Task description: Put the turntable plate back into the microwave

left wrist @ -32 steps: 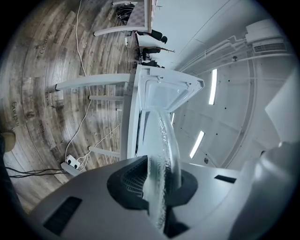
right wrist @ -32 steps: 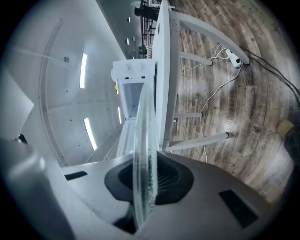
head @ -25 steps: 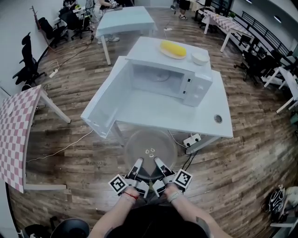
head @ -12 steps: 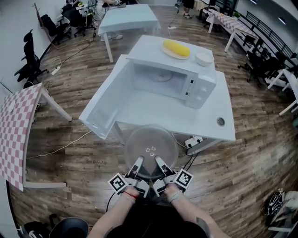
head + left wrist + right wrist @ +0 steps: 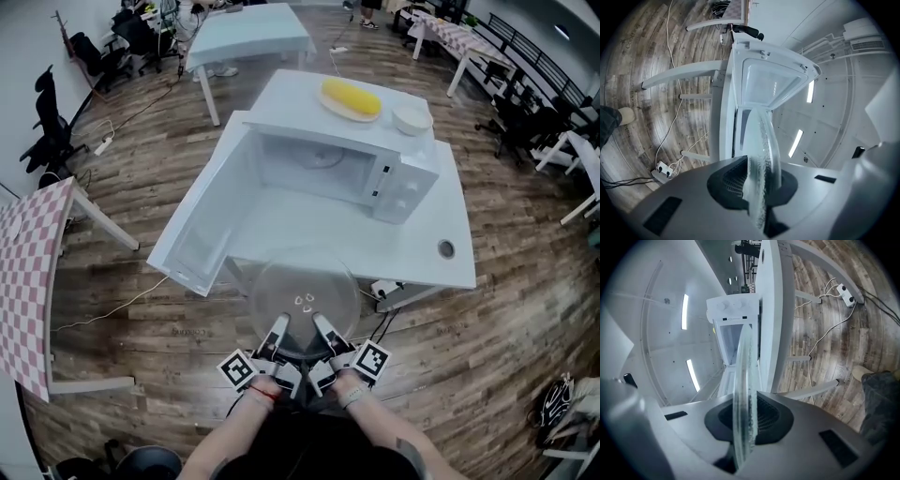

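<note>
The microwave's door (image 5: pixel 199 228) hangs open at the left. The left gripper (image 5: pixel 276 334) is clamped on the near rim of the plate (image 5: pixel 305 286), and the right gripper (image 5: pixel 321 331) pinches the same rim just beside it. The plate is held level in the air by the table's (image 5: pixel 412 248) near edge, short of the microwave (image 5: pixel 394 183). The pick-up looks done. Sliding the plate into the cavity and seating it are left.

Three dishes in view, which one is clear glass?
The turntable plate, held by the left gripper and right gripper. The yellow-food plate and white bowl on the microwave are opaque.
</note>
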